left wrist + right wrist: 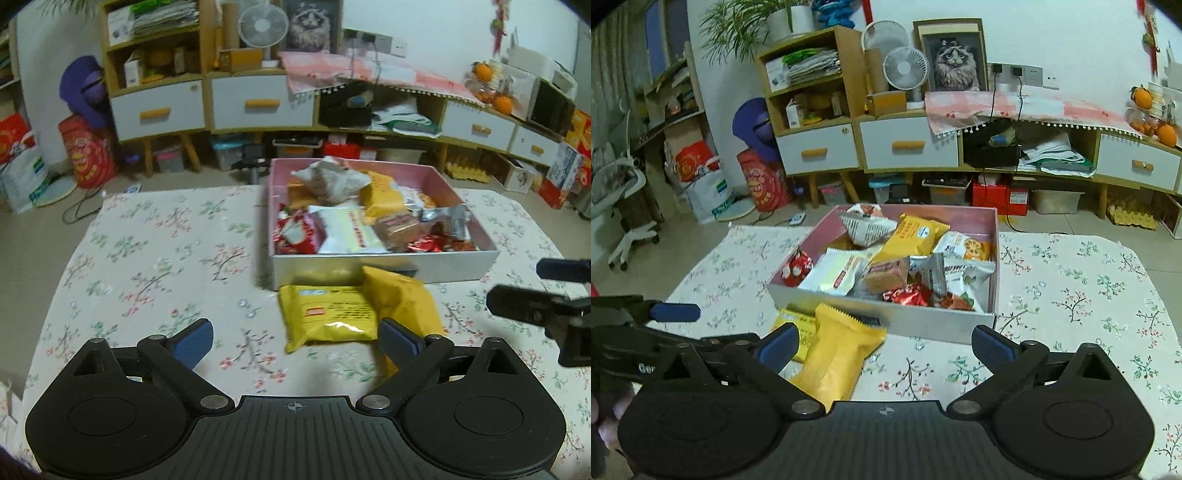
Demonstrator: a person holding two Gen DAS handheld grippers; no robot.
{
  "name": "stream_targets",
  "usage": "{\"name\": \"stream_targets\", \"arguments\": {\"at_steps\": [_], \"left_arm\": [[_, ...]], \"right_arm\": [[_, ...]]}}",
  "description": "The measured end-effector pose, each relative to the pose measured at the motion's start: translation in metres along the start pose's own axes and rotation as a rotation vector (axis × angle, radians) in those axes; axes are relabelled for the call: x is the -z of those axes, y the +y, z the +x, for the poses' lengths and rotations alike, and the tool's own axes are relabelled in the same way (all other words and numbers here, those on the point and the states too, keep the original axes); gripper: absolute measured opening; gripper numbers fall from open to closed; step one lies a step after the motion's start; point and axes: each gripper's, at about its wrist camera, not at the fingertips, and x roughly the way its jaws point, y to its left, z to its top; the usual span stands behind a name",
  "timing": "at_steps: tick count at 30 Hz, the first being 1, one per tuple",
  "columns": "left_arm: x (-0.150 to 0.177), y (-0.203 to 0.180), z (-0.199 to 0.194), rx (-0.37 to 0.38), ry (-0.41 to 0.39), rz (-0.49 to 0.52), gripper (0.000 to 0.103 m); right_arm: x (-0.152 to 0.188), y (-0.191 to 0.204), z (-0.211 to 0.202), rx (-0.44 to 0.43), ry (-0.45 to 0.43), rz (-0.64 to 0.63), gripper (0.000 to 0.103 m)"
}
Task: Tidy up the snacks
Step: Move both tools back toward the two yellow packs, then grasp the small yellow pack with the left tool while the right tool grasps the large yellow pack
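Yellow packet's printed twin [325, 314] plain only from left wrist.

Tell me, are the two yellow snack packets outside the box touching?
Touching. The left wrist view shows the plain yellow packet lying partly over the printed yellow packet.

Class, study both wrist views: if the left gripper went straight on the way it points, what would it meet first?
Probably the yellow packets lying on the cloth before the box; the left gripper is open, and its right fingertip already overlaps one. Depth is unclear.
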Motion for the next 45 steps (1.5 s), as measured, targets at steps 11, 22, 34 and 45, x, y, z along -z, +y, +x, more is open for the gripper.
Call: {"name": "stream_targets", "arguments": {"at_steps": [11, 22, 34, 45], "left_arm": [[0.01, 0.032, 0.012, -0.008, 0.027, 0.004, 0.097], [0.009, 0.036, 0.033, 0.061, -0.02, 0.062, 0.094], [0.002, 0.014, 0.062, 0.209, 0.011, 0.052, 0.051], [0.024, -0.019, 0.051, 0.371, 0.165, 0.255, 0.038]], "right_arm": [[0.011, 0.023, 0.027, -0.005, 0.078, -0.014, 0.075], [0.022, 0.044, 0.059, 0.005, 0.156, -0.064, 0.061], [0.02, 0.017, 0.054, 0.024, 0.232, -0.03, 0.011], [0.025, -0.021, 0.041, 0.083, 0.248, 0.039, 0.011]]}}
